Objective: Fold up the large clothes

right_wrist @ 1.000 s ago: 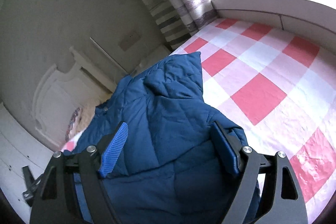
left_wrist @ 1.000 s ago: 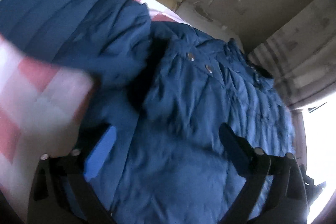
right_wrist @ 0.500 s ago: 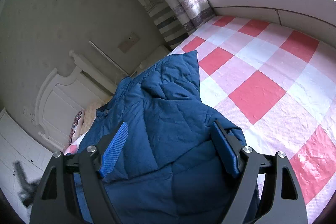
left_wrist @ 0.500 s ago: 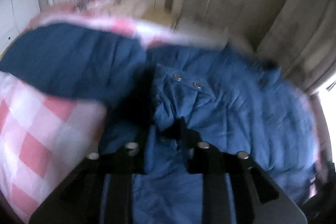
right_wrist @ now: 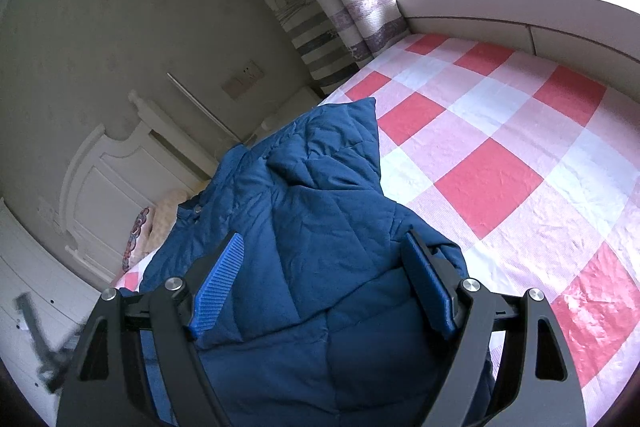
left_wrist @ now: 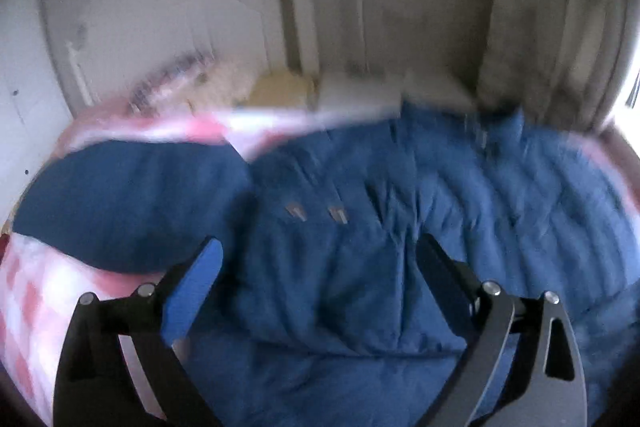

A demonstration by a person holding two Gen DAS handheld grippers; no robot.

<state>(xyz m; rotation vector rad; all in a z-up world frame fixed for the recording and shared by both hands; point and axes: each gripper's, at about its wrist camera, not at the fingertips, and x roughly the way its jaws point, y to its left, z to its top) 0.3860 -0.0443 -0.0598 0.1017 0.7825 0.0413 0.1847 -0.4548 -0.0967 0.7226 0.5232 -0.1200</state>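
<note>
My left gripper (left_wrist: pixel 316 259) has just been opening; its fingers (left_wrist: pixel 196 283) stand wide, with the blue quilted jacket (left_wrist: pixel 360 227) spread on the checked bed (left_wrist: pixel 28 291) ahead and beneath them, unpinched. My right gripper (right_wrist: pixel 324 267) has its fingers (right_wrist: pixel 218 283) apart, straddling a puffed fold of the jacket without pressing it.

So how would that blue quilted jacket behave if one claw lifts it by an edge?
The blue quilted jacket would probably sag and drape, since its creased panels already slump over the checked bedsheet. Puffy quilting suggests it is light for its bulk. The smooth, slightly shiny shell may slip from a shallow pinch.
</note>
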